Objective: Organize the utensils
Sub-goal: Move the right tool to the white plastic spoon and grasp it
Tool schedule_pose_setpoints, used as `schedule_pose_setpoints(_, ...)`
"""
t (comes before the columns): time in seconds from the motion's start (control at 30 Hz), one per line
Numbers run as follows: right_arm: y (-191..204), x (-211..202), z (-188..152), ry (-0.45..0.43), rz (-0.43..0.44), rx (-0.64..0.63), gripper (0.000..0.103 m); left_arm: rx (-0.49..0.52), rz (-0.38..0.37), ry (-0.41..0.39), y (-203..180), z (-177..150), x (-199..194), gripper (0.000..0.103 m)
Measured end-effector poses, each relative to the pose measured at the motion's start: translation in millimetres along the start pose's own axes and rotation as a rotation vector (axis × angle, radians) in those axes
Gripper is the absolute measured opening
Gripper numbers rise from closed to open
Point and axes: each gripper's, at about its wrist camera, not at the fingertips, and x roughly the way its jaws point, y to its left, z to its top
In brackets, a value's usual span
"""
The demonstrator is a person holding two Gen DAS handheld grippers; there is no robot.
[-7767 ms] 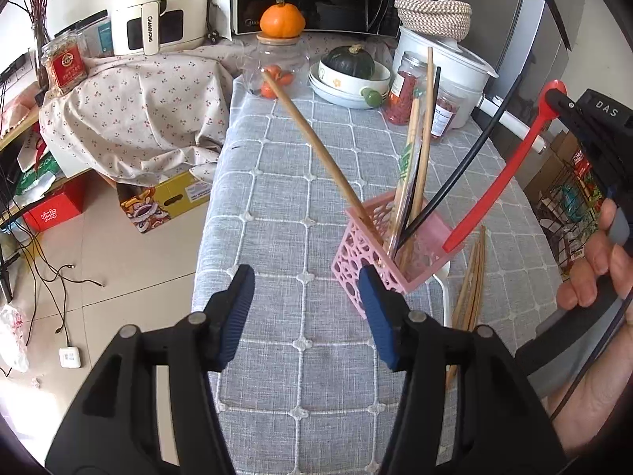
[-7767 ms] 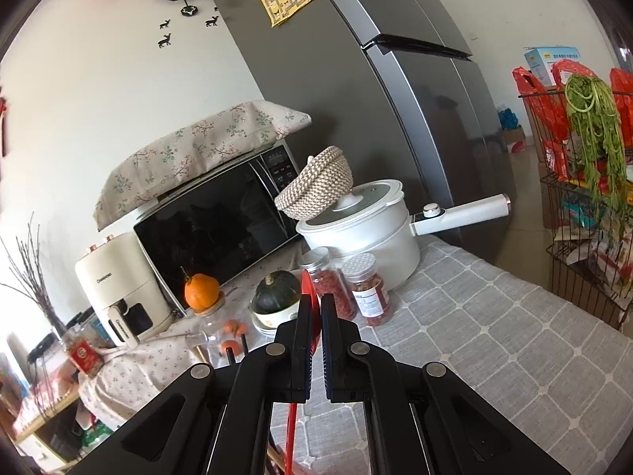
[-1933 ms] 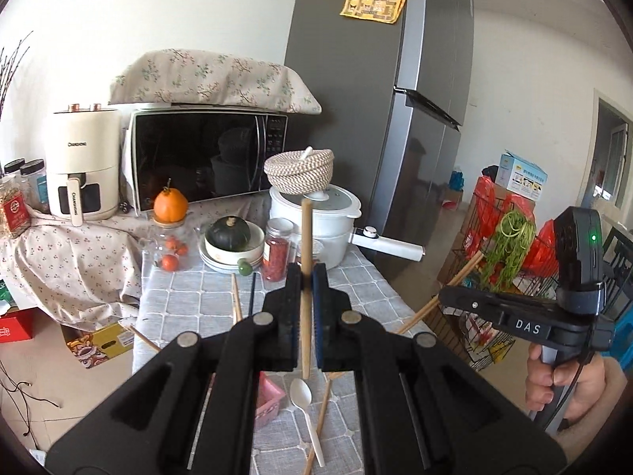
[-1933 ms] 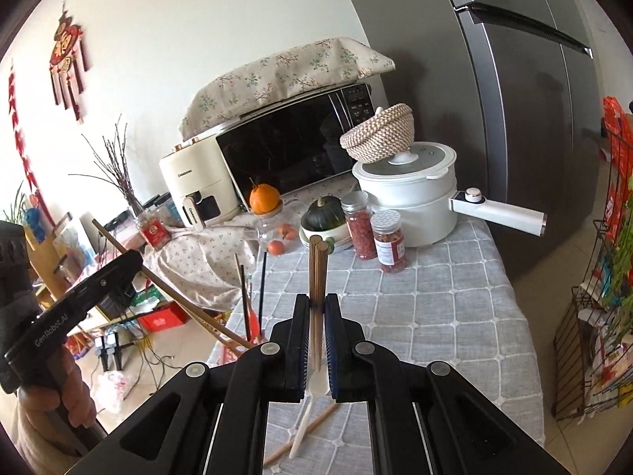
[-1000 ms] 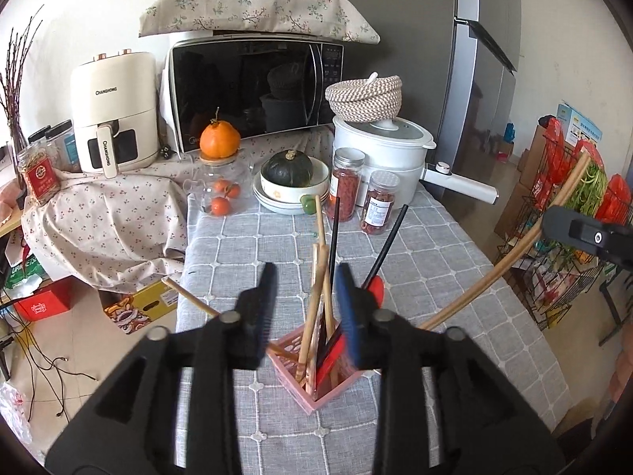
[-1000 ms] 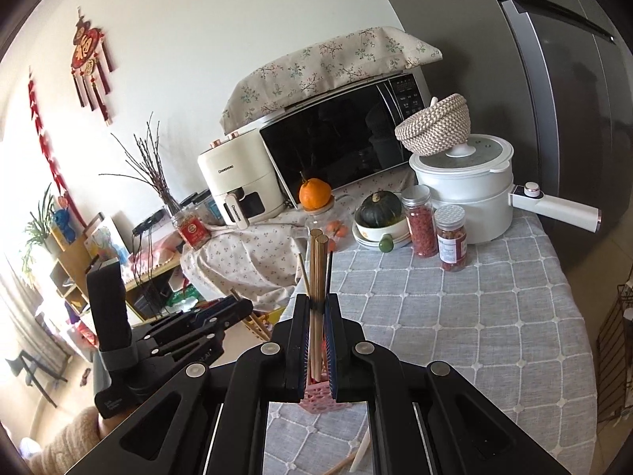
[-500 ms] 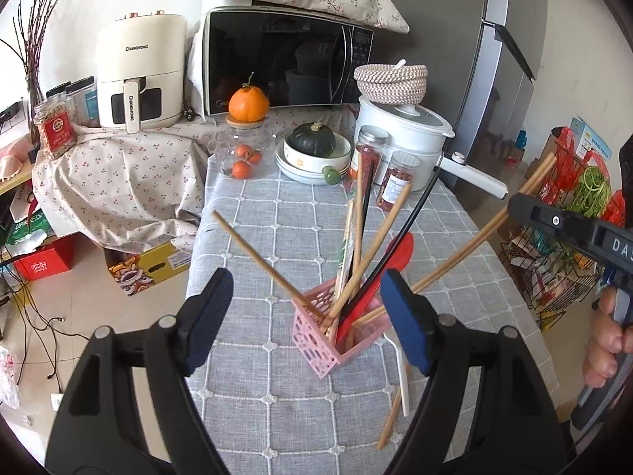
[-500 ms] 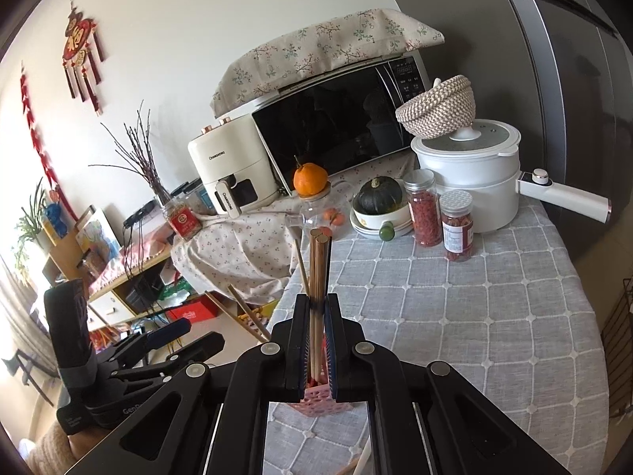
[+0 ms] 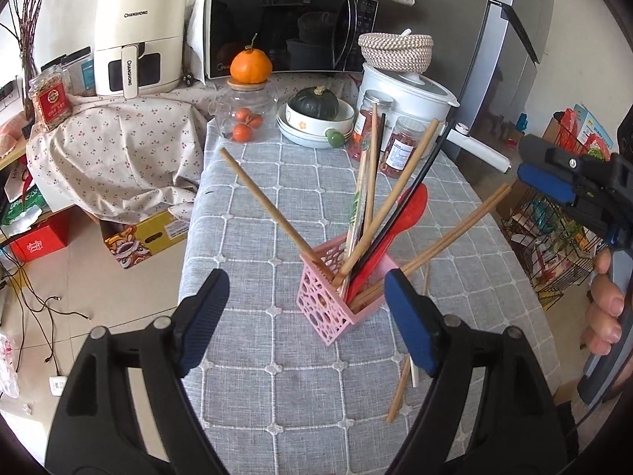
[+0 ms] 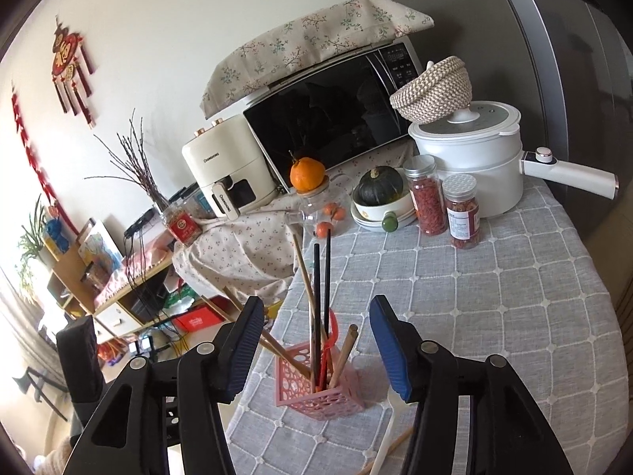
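Note:
A pink perforated holder [image 9: 336,308] stands on the grey checked tablecloth [image 9: 257,206]. It holds wooden chopsticks [image 9: 455,233], black chopsticks [image 9: 427,170] and a red spoon [image 9: 407,206]. It also shows in the right wrist view [image 10: 316,388]. My left gripper [image 9: 304,316] is open and empty, just in front of the holder. My right gripper [image 10: 316,348] is open and empty above the holder; it shows at the right of the left wrist view [image 9: 554,174]. A loose wooden chopstick [image 9: 399,388] and a white spoon handle [image 10: 383,439] lie on the cloth beside the holder.
At the back of the table stand a white pot [image 9: 407,87], two spice jars [image 9: 403,146], a bowl with a squash [image 9: 316,114] and a glass jar with an orange [image 9: 249,67]. A microwave [image 9: 289,27] and air fryer [image 9: 138,55] stand behind. The table edge drops to the floor at left.
My right gripper has opened and let its wooden chopsticks go into the holder. My left gripper has opened wider and tilted down toward the holder.

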Motion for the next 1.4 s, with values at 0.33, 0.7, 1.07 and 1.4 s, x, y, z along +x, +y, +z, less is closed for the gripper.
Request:
schedule_pose_setpoints(0.33, -26, -36, 7, -0.056, -0.054, 0.011, 0.071, 0.026, -0.008, 0.035, -12, -9, 6, 0.082)
schedule_pose_setpoints(0.7, -75, -12, -23, 0.206, -0.227, 0.055, 0.076, 0.043, -0.048, 0.205, -30, -28, 34, 0.082)
schedule_pose_setpoints(1.07, -79, 60, -69, 0.466, -0.285, 0.029, 0.076, 0.020, -0.005, 0.308, -26, -40, 50, 0.082)
schedule_pose_setpoints(1.4, -88, 116, -81, 0.539, -0.213, 0.122, 0.057, 0.015, -0.029, 0.334, -26, -39, 56, 0.082)
